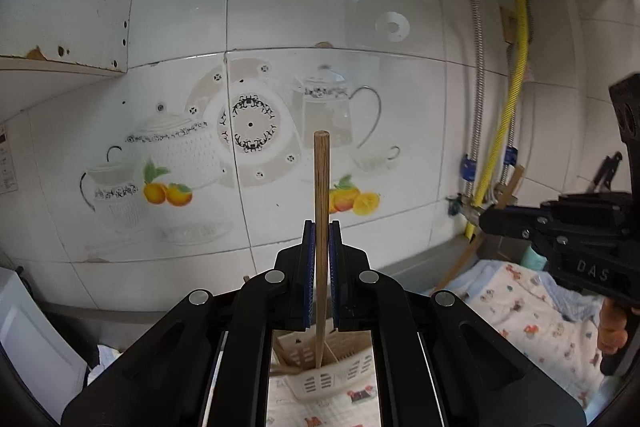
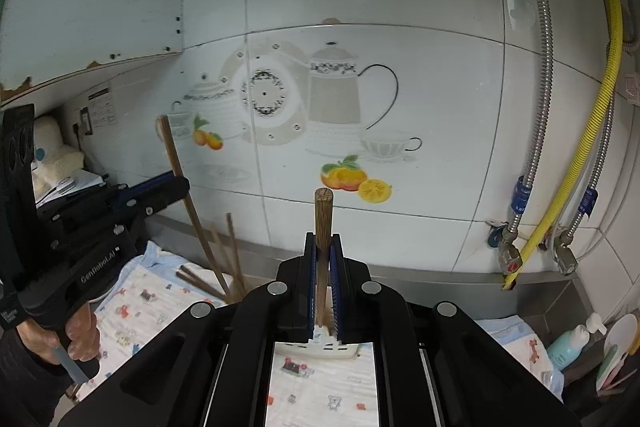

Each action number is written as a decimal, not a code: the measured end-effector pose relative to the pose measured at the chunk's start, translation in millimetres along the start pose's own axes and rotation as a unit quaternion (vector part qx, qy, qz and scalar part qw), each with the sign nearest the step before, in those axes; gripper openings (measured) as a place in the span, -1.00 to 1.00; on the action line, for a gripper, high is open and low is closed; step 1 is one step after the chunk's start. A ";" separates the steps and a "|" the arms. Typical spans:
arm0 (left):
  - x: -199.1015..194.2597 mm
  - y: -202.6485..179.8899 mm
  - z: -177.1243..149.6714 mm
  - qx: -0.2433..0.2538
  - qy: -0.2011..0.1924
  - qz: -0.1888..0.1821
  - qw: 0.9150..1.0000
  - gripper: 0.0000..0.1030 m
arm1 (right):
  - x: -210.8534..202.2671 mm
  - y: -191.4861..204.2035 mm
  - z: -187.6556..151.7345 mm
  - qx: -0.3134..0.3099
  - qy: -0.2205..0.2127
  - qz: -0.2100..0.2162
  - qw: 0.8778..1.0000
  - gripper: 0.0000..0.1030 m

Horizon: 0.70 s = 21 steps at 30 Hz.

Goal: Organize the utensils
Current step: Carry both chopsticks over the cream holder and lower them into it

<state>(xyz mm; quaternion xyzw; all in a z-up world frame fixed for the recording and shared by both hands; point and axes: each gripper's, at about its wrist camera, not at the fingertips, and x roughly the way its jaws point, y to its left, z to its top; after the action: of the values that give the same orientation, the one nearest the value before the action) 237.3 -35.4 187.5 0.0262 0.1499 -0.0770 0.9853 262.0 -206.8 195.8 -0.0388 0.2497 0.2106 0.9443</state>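
My left gripper (image 1: 322, 231) is shut on a light wooden chopstick (image 1: 321, 179), which stands upright between the blue pads. Its lower tip hangs over the cream slotted utensil basket (image 1: 316, 383). My right gripper (image 2: 323, 242) is shut on a darker chopstick (image 2: 323, 215), also upright, above the same basket (image 2: 320, 347). From the left wrist view the right gripper (image 1: 490, 219) shows at the right edge with its chopstick (image 1: 510, 187). In the right wrist view the left gripper (image 2: 182, 183) is at the left with its chopstick (image 2: 174, 155). Several more chopsticks (image 2: 230, 259) lean out of the basket.
A cloth with a cartoon print (image 2: 148, 303) covers the steel counter. The tiled wall (image 2: 400, 7) stands close behind, with a yellow hose (image 2: 608, 87) and metal pipes (image 2: 540, 27) at the right. A bottle (image 2: 568, 343) and dishes sit in the right corner. A hand (image 2: 80, 335) holds the left handle.
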 end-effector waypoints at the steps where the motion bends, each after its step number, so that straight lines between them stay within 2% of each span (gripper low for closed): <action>1: 3.2 1.2 0.9 0.000 -0.003 0.004 1.000 -0.90 | 3.4 -2.3 1.0 0.001 0.000 -0.002 1.000 -0.87; 11: 43.5 17.9 -14.0 -0.038 0.007 0.012 0.999 -0.90 | 33.4 -19.6 -2.0 0.009 0.009 -0.013 1.000 -0.87; 21: 66.3 31.7 -36.9 -0.063 0.040 0.003 0.997 -0.89 | 55.1 -24.7 -14.8 0.012 0.029 -0.016 0.999 -0.87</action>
<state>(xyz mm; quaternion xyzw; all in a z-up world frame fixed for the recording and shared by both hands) 294.2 -10.9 133.3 -0.0324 0.1939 -0.0630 0.9785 308.9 -211.1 155.3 -0.0372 0.2794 0.1915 0.9401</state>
